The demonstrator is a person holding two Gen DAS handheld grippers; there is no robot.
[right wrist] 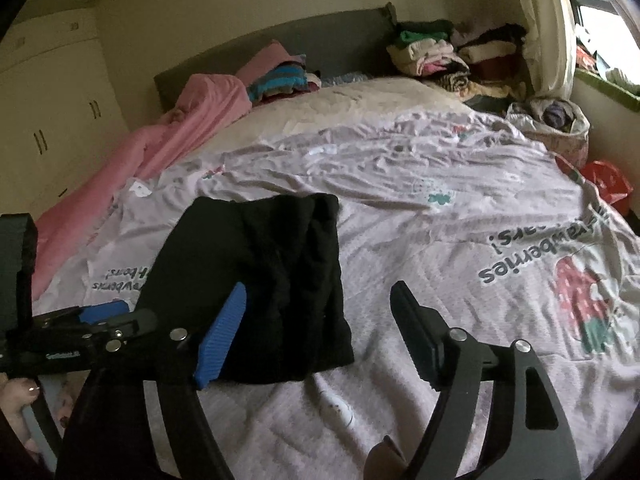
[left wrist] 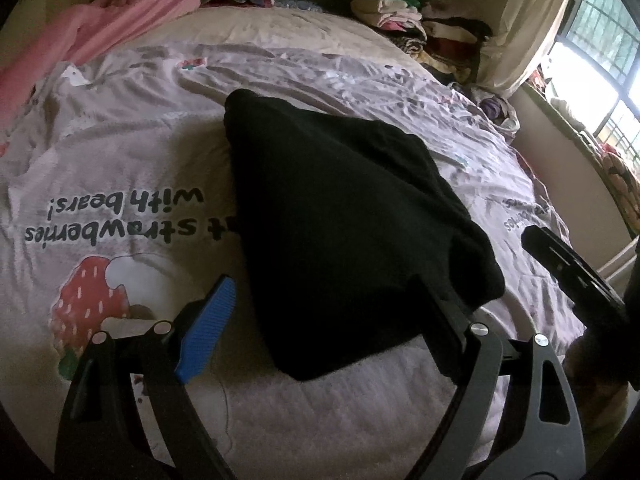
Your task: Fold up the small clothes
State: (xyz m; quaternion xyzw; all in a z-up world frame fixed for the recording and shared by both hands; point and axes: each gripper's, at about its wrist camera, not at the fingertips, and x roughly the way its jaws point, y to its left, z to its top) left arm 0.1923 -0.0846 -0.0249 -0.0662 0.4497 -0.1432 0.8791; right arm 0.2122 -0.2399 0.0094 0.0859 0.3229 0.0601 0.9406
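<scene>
Black garment point(right wrist: 256, 280) on the bed point(right wrist: 420, 240) looks soft and floppy; grab a corner. Left hand-held gripper point(left wrist: 320, 312) and right hand-held gripper point(right wrist: 316, 332) both gape, released.

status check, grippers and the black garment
Left gripper open, right gripper open, both empty. Black garment folded on bedspread. Nothing in the way.

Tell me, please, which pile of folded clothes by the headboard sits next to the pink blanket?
The striped teal-and-pink pile, touching the pink blanket. The other pile, green and white on top, sits in the far corner near the window.
</scene>
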